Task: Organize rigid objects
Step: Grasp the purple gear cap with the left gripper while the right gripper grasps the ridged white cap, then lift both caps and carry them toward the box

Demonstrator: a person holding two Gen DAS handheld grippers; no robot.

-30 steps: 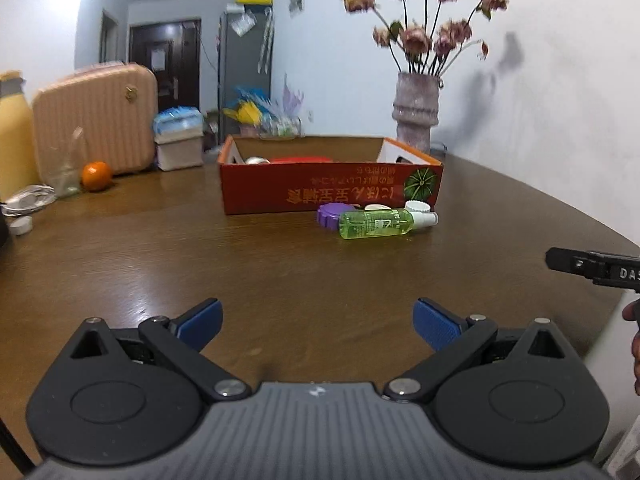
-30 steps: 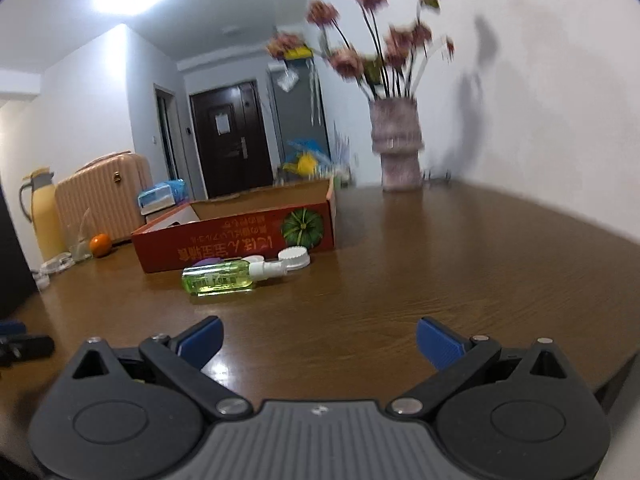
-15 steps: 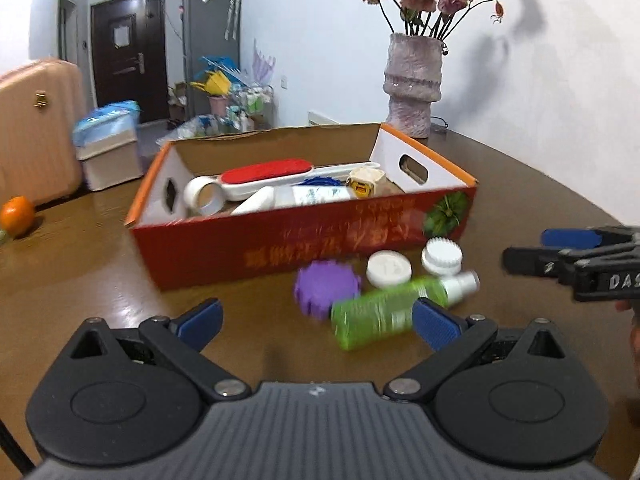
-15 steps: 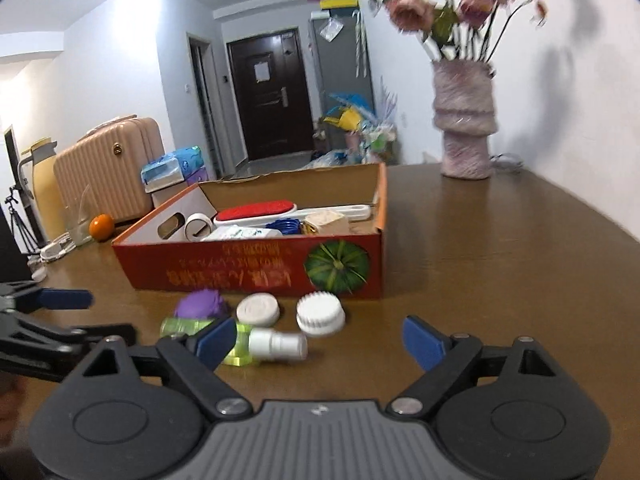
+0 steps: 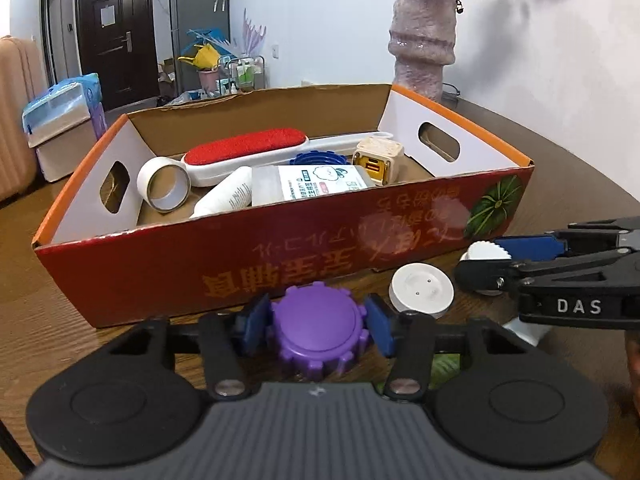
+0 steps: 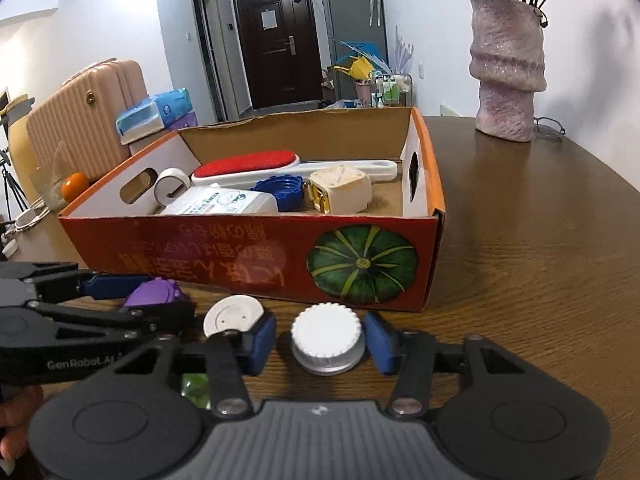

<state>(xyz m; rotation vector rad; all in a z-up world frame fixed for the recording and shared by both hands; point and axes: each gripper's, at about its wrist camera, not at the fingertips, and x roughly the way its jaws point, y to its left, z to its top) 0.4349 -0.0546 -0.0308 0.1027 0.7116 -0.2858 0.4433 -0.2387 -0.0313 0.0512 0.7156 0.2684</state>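
Closing in on two caps at once, the person works both tools in front of the box [image 5: 168, 280], which sits on the wooden table [image 6: 540, 260] with its long printed side facing them. The left gripper [image 5: 318, 326] has the purple toothed cap [image 5: 318, 330] between its blue pads, which look to be touching its sides as the jaws narrow. The right gripper [image 6: 320, 340] brackets the white ribbed cap [image 6: 327, 334]; its jaws are also closing, with a sliver of space showing on each side, so no grip yet.

Between the two caps, against the box's front wall, lies a flat white lid [image 5: 422, 289], untouched. A green bottle [image 6: 196, 388] peeks out beneath the tools, nearer the table's front edge.

Much of the sorting seems done: inside the box lie a red brush [image 5: 248, 146], a tape roll [image 5: 164, 184], a white tube [image 5: 228, 196], a labelled bottle [image 5: 316, 188], a blue cap [image 5: 316, 159] and a cream plug adapter [image 5: 380, 158]. Four pieces remain outside it, two of them about to be lifted, I would guess.
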